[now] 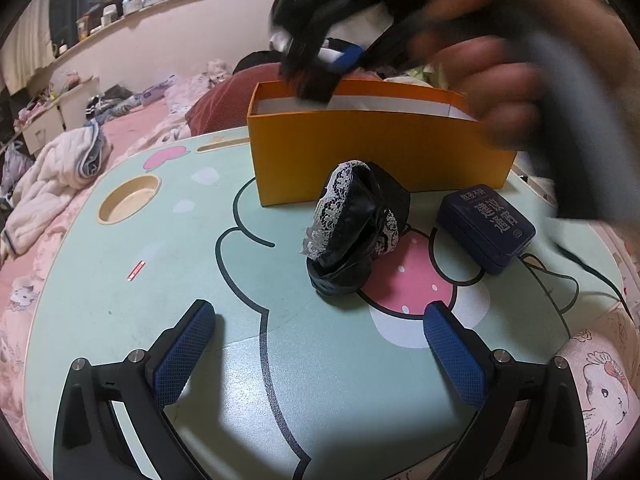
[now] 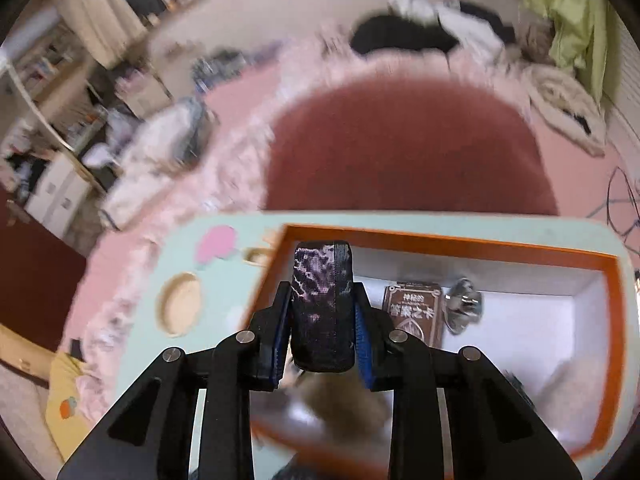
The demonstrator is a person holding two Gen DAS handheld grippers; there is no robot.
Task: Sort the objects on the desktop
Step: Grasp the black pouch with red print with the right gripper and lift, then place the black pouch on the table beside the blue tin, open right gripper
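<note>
A mint-green lap table with a cartoon print stood on a pink bed, and toward its far edge sat an open orange box with white inner walls. In the right wrist view the box lay directly under the right gripper, whose blue-padded fingers were drawn in narrow and pressed against both sides of a dark block with a purple marbled face. The block stood upright between the pads, its top rising clear above the fingertips, held over the box's left end. On the box floor to the right of the fingers lay a brown card pack with pale lettering and, just beside it, a small shiny silver item too blurred to name. From the left wrist view the right gripper appeared as a blurred dark shape over the box's far rim, with the person's hand behind it. The left gripper hovered low over the table with its fingers spread wide and nothing between them. Ahead of them, in front of the box, sat a crumpled black cloth with white lace trim, and to its right a dark blue tin, apart from both pads.
</note>
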